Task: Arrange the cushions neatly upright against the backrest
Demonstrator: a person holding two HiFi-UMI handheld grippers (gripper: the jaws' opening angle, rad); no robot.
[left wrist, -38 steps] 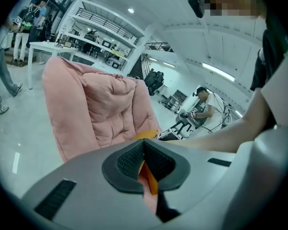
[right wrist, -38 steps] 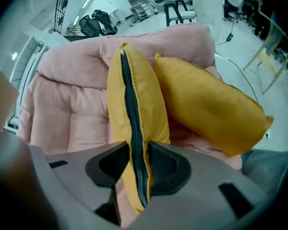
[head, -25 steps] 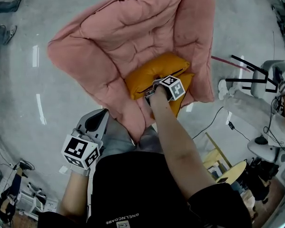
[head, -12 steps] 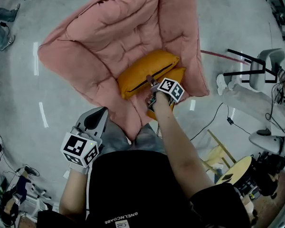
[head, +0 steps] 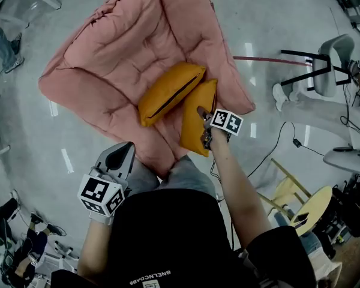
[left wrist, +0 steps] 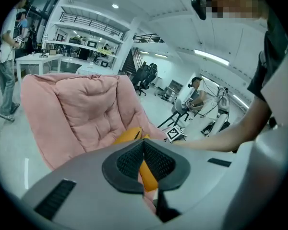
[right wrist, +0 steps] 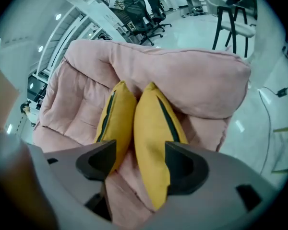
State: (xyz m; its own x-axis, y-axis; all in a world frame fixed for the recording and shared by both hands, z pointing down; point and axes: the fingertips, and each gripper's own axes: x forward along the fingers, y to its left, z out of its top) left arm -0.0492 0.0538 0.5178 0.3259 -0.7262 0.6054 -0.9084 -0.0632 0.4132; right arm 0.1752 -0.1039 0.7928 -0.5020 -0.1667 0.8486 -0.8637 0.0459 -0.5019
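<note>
Right gripper [right wrist: 140,161] has just been opening and stands wide, pads off the cloth; between its jaws stands one plump mustard cushion [right wrist: 156,128], a second cushion [right wrist: 116,121] touching it leftward, both edge-up in the quilted pink chair [right wrist: 192,80]. Left gripper [left wrist: 144,147] is closed, empty

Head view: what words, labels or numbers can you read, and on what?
"BNELNCOABE", as best it reads: small white print on the black shirt, too small to be sure.
On the left hand-held gripper and the right hand-held gripper: square marker patterns only, no words.
</note>
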